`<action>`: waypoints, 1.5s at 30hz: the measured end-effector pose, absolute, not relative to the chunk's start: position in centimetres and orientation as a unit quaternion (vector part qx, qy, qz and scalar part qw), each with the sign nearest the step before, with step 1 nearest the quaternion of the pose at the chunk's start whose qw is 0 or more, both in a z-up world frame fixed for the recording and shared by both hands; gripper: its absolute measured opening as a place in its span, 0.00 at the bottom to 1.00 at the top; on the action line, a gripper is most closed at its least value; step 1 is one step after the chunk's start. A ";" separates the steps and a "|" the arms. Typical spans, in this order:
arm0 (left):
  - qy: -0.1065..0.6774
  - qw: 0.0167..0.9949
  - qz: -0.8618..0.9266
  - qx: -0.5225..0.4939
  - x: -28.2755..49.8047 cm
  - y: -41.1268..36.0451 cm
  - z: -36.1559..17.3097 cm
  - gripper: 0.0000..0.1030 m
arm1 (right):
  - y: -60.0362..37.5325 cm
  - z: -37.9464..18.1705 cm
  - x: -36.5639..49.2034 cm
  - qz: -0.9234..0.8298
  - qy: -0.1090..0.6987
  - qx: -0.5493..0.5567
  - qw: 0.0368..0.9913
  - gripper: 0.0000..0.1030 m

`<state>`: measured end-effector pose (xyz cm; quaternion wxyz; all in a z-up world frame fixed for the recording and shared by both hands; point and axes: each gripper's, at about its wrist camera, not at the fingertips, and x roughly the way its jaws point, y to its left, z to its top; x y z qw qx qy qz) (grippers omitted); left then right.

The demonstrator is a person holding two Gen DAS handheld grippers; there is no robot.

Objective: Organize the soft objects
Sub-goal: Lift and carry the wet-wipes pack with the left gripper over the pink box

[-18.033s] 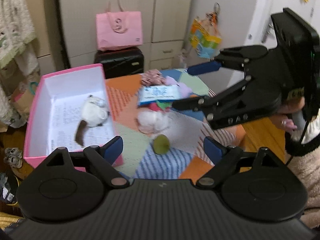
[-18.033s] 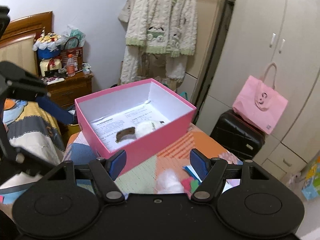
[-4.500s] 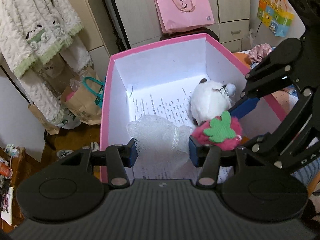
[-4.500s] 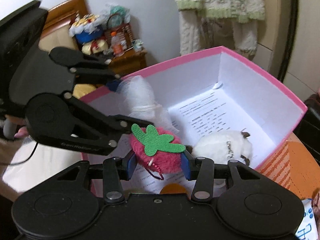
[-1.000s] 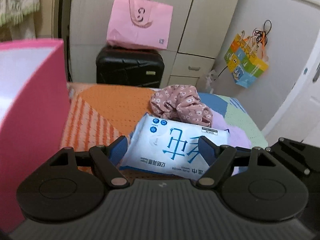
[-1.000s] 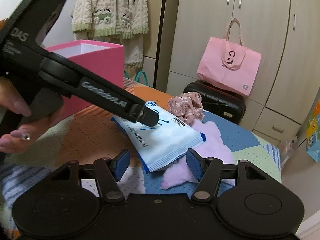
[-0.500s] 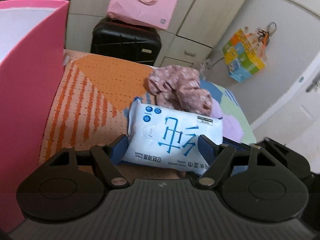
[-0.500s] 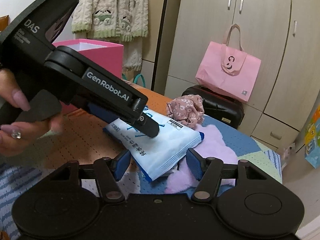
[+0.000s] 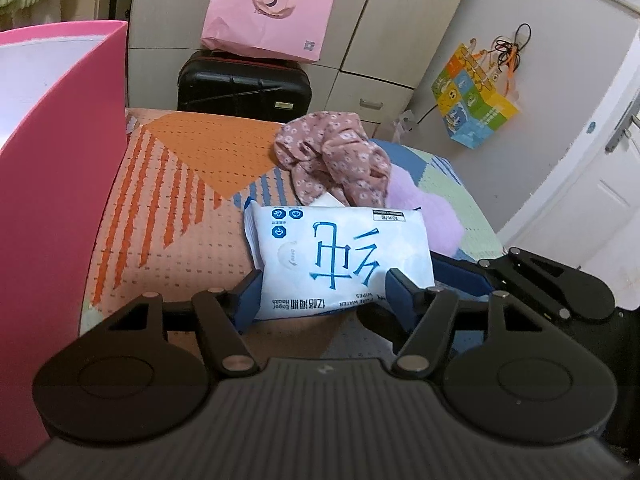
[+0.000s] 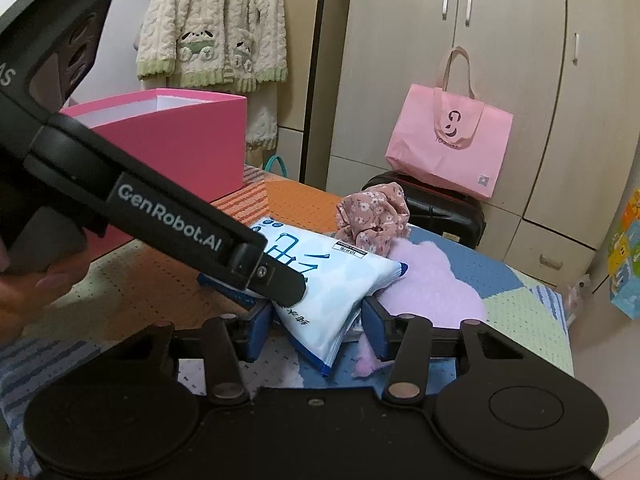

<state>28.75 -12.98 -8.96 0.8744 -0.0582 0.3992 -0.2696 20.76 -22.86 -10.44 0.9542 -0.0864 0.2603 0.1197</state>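
Note:
A white and blue wipes pack (image 9: 340, 256) lies on the patchwork table. Its near end sits between the pads of my left gripper (image 9: 324, 298), whose jaws are closing and touch both of its sides. From the other side, my right gripper (image 10: 316, 326) is closing on a corner of the same pack (image 10: 336, 288), pads against it. A left gripper finger (image 10: 276, 276) lies across the pack. Behind the pack are a pink floral cloth (image 9: 336, 160) and a lilac fluffy cloth (image 10: 432, 284). The pink box (image 9: 60, 184) stands to the left.
A pink tote bag (image 9: 268, 8) rests on a black suitcase (image 9: 244, 84) beyond the table's far edge, before wardrobe doors. A colourful bag (image 9: 472, 104) hangs at the right. A knitted cardigan (image 10: 212, 28) hangs behind the box. A person's hand (image 10: 24, 292) holds the left gripper.
Both grippers have narrowed onto the wipes pack. The left one came forward so the pack's near end is now between its pads. The pack's corner has tilted up.

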 end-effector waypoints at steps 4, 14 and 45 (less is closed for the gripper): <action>0.392 0.876 -0.276 -0.046 27.3 -12.8 -8.2 0.63 | -22.7 -10.1 19.6 0.118 0.256 -0.084 0.956 0.53; 0.388 0.873 -0.294 -0.005 22.9 -12.0 -6.3 0.63 | -22.2 -8.5 16.0 0.122 0.267 -0.057 0.954 0.53; 0.431 0.840 -0.330 -0.024 13.3 -1.3 -1.4 0.63 | -15.3 -3.9 7.5 0.203 0.314 -0.058 0.926 0.53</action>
